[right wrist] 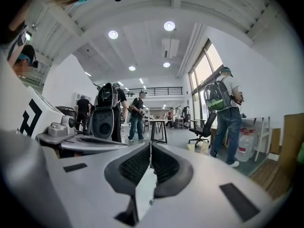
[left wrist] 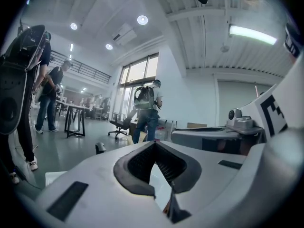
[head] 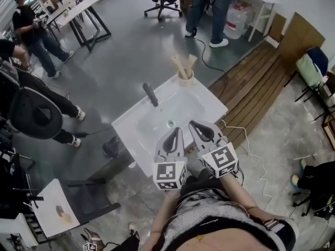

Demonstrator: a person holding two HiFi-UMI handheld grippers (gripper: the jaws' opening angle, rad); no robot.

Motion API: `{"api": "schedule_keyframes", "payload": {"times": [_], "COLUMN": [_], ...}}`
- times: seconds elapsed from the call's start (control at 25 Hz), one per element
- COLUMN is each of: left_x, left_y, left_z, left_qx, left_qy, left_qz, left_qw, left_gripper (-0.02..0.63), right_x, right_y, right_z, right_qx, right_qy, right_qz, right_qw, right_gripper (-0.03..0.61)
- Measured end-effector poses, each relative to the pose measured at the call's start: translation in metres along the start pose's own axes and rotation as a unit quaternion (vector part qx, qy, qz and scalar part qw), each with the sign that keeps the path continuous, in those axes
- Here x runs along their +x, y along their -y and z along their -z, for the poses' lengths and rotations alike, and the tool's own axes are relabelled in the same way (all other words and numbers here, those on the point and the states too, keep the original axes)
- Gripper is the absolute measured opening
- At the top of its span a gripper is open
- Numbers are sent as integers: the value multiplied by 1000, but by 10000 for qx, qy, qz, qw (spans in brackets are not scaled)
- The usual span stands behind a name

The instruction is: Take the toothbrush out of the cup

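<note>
Hovering side by side over the near edge of the white sink (head: pixel 130 128), both tools show low in the head view. Left hand-held gripper (head: pixel 179 129): jaws closed tip to tip, nothing between them; its own view (left wrist: pixel 153 143) confirms, pads meeting at the front w/ only room bkgd beyond. Right hand-held gripper (head: pixel 191 123): same, jaws pressed together, empty, as its own view (right wrist: pixel 150 144) shows. Marker cubes (head: pixel 168 175) sit at the rear of each tool, close to the person's torso.

Toothbrush (head: pixel 178 65) is in the cup (head: pixel 186 78), leaning left, w/ a second pale stick (head: pixel 192 61) leaning right beside it. Cup stands upright on the sink's far right corner, well apart from both grippers. Dark faucet (head: pixel 151 94) is on the far left rim; drain (head: pixel 170 123) lies in the basin, just ahead of the gripper tips.

Around: grey floor, wood planks (head: pixel 251 88) to the right, a white cable (head: pixel 246 150) trailing near the sink, several ppl standing further off.
</note>
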State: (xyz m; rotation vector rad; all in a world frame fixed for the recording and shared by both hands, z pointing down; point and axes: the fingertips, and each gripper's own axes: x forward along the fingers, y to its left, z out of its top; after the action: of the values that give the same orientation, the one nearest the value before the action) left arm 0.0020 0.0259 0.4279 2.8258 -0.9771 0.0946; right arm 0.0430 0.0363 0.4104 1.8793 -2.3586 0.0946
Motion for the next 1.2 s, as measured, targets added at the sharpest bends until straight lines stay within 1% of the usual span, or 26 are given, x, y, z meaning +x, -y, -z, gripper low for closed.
{"api": "schedule_keyframes", "payload": {"times": [0.28, 0.48, 0.64, 0.84, 1.0, 1.2], "left_x": [3, 18, 42, 79, 104, 131], "left_y": [-12, -20, -26, -33, -40, -44], "left_z": [-2, -2, -6, -22, -32, -35], "left_qx": [-43, -63, -76, -7, 9, 39], "left_qy": [-25, -37, -30, 47, 121, 142], "left_qz": [-81, -212, -353, -484, -649, -831], "left_qw": [10000, 9997, 9993, 9988, 9978, 9964], "left_gripper": [0, 0, 0, 0, 0, 0], "right_x": [13, 26, 43, 68, 87, 105], "right_y": [-2, 9, 26, 58, 79, 97], "right_z": [-2, 0, -4, -12, -19, -21], "right_qx": [27, 62, 47, -27, -48, -74], "right_qy": [-12, -31, 3, 27, 79, 123], "right_qz": [-88, -223, -383, -486, -675, -920], "right_qw": [10000, 9997, 9993, 9988, 9977, 9957], "right_gripper": [63, 63, 63, 63, 63, 63]}}
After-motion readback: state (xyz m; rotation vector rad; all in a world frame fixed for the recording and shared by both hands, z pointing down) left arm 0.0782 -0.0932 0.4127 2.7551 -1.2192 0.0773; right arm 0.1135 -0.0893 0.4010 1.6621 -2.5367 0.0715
